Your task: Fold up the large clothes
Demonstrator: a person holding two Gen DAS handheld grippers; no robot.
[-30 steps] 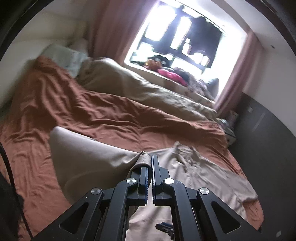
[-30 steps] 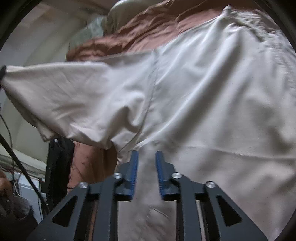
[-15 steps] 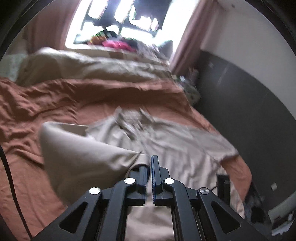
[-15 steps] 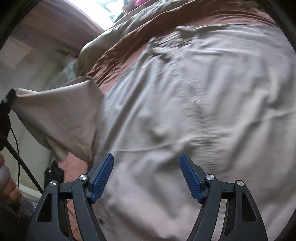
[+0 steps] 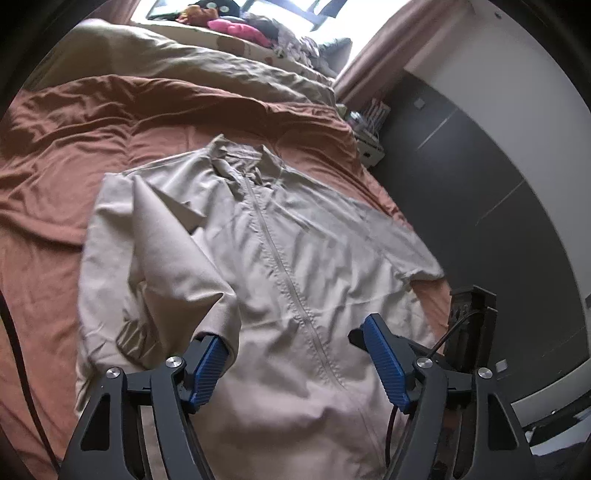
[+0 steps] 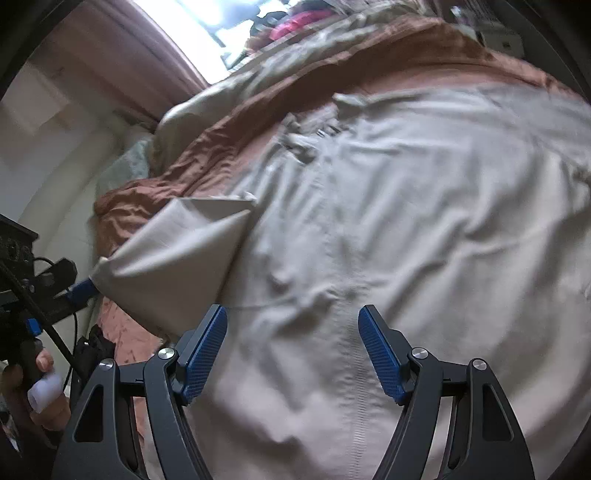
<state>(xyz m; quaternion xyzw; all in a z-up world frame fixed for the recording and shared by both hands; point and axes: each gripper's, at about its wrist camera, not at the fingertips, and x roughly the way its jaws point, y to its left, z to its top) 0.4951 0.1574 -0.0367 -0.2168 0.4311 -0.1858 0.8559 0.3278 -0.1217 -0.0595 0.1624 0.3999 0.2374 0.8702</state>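
Jacket (image 5: 295,251), beige and zipped, lies spread on the rust-brown bed (image 5: 66,155), one sleeve (image 5: 173,254) folded across its chest at centre-left. Left claw (image 5: 295,369) has just opened wide, releasing that cuff; right claw (image 6: 291,354) gapes empty, no longer half-closed.

The jacket (image 5: 303,236) is lying spread on the bed (image 5: 62,173), directly ahead of and under the left gripper (image 5: 291,363), its zipper (image 5: 284,273) running away from the gripper toward the collar (image 5: 240,162) at the far end. One sleeve (image 5: 184,266) is lying folded over the jacket's body, ahead and to the left, its cuff just beside the gripper's left finger. The other sleeve (image 5: 406,243) is reaching out ahead to the right. A duvet (image 5: 207,62) is lying across the bed beyond the collar, and behind it a windowsill (image 5: 236,29) is carrying heaped things. The right gripper (image 6: 293,349) is hovering over the jacket's lower part, jaws apart.
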